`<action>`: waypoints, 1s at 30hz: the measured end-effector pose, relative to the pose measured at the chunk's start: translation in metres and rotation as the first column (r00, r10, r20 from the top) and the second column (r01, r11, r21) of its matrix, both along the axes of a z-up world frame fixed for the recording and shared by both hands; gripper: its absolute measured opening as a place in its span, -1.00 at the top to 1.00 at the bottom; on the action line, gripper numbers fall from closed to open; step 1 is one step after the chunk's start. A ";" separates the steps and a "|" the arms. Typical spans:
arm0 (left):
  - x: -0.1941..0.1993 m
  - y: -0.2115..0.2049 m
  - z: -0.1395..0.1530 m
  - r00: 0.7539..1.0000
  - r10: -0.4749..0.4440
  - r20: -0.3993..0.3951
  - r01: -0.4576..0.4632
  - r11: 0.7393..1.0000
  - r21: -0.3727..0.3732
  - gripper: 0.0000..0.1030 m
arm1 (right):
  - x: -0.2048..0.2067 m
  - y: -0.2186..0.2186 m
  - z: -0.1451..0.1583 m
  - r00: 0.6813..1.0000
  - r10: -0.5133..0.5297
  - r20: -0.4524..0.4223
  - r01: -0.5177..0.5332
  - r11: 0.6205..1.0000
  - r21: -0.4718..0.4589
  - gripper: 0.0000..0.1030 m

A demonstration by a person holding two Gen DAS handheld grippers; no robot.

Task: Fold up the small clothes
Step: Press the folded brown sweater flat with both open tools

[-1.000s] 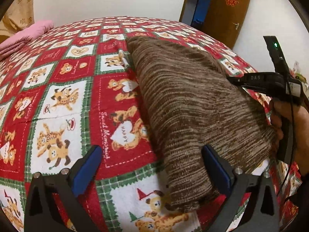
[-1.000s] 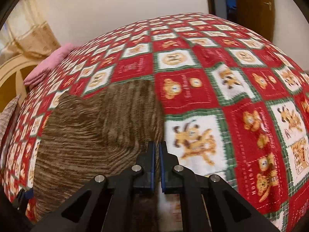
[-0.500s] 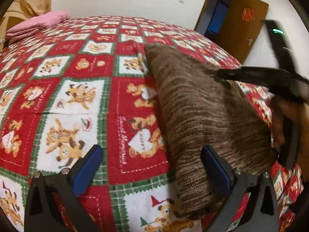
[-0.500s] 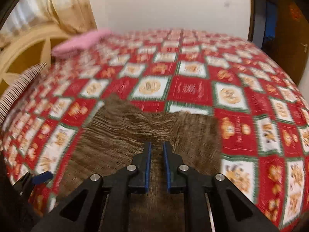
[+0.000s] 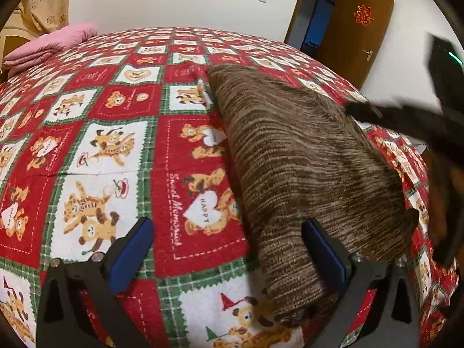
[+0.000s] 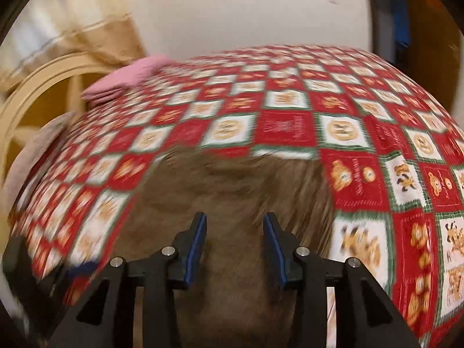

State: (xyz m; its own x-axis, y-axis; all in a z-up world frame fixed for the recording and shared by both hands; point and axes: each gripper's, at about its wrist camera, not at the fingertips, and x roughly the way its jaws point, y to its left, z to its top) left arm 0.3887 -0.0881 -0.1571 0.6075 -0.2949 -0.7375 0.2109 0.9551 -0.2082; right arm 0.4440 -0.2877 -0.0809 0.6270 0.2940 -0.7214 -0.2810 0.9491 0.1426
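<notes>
Bear-print bedspread point(image 5: 121, 150) carries folded brown knit garment point(image 5: 304, 159); left gripper point(image 5: 232, 252) gapes wide, empty; right gripper point(image 6: 235, 237), jaws just opening, holds nothing. Released fold may spring back or slump, since nothing pins it.

Warm, even indoor light fills both views, with no harsh glare and only a soft shadow along the edge of the brown knit garment point(image 5: 304, 156) on the bedspread point(image 5: 95, 145). The left wrist view is crisp on the cloth, but the right gripper point(image 5: 362, 113) and the hand point(image 5: 440, 203) holding it smear into a dark blur at its right edge. The right wrist view is motion-blurred throughout, the garment's weave lost, and in both views fisheye distortion bulges the bed into a dome inside black corners.
</notes>
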 end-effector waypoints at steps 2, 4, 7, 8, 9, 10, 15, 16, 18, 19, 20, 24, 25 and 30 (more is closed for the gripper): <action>0.002 0.000 0.000 1.000 0.002 0.000 -0.002 1.000 -0.004 -1.00 | -0.027 0.004 -0.001 0.998 0.052 0.022 -0.051 0.998 -0.038 0.19; 0.001 0.000 0.000 1.000 0.003 -0.001 -0.003 1.000 0.004 -1.00 | -0.050 0.000 -0.011 0.997 0.076 0.005 -0.076 0.996 -0.048 0.19; 0.001 -0.003 -0.001 1.000 0.003 0.000 -0.003 1.000 0.022 -1.00 | -0.068 -0.018 -0.042 0.998 0.050 -0.034 -0.052 0.995 -0.085 0.19; 0.001 -0.004 0.000 1.000 0.002 -0.003 -0.002 0.999 0.033 -1.00 | -0.074 -0.023 -0.044 0.998 0.058 -0.007 -0.058 0.996 -0.062 0.19; 0.001 -0.005 0.000 1.000 0.002 -0.004 -0.002 0.999 0.038 -1.00 | -0.079 -0.027 -0.045 0.998 0.059 0.008 -0.058 0.997 -0.045 0.19; 0.000 -0.004 0.001 1.000 0.002 -0.004 -0.002 0.999 0.042 -1.00 | -0.082 -0.030 -0.044 0.998 0.057 0.009 -0.056 0.998 -0.036 0.19; 0.005 -0.004 0.017 1.000 0.004 0.017 -0.005 0.997 0.077 -1.00 | -0.089 -0.032 -0.041 0.997 0.072 0.019 -0.070 0.996 -0.058 0.18; 0.008 -0.004 0.019 1.000 0.003 0.026 -0.005 0.996 0.090 -1.00 | -0.091 -0.032 -0.042 0.996 0.082 0.029 -0.080 0.995 -0.063 0.18; 0.016 -0.005 0.029 0.998 0.001 0.063 -0.009 0.992 0.127 -1.00 | -0.094 -0.035 -0.043 0.995 0.086 0.041 -0.084 0.995 -0.053 0.18; 0.020 -0.006 0.030 0.998 -0.005 0.070 -0.005 0.990 0.138 -1.00 | -0.096 -0.037 -0.043 0.996 0.084 0.043 -0.082 0.996 -0.042 0.18; 0.025 -0.008 0.029 0.998 -0.020 0.063 0.010 0.989 0.149 -1.00 | -0.098 -0.038 -0.043 0.996 0.083 0.043 -0.081 0.996 -0.032 0.18; 0.030 -0.017 0.014 0.997 -0.054 0.050 0.045 0.985 0.169 -1.00 | -0.102 -0.049 -0.034 0.996 0.069 0.059 -0.071 0.997 0.032 0.18; 0.030 -0.018 0.011 0.997 -0.058 0.044 0.050 0.985 0.166 -1.00 | -0.101 -0.055 -0.032 0.997 0.048 0.060 -0.052 0.996 0.066 0.17; 0.031 -0.017 0.007 0.997 -0.067 0.035 0.062 0.990 0.130 -1.00 | -0.074 -0.087 -0.031 0.997 -0.074 0.017 0.069 0.978 0.195 -0.21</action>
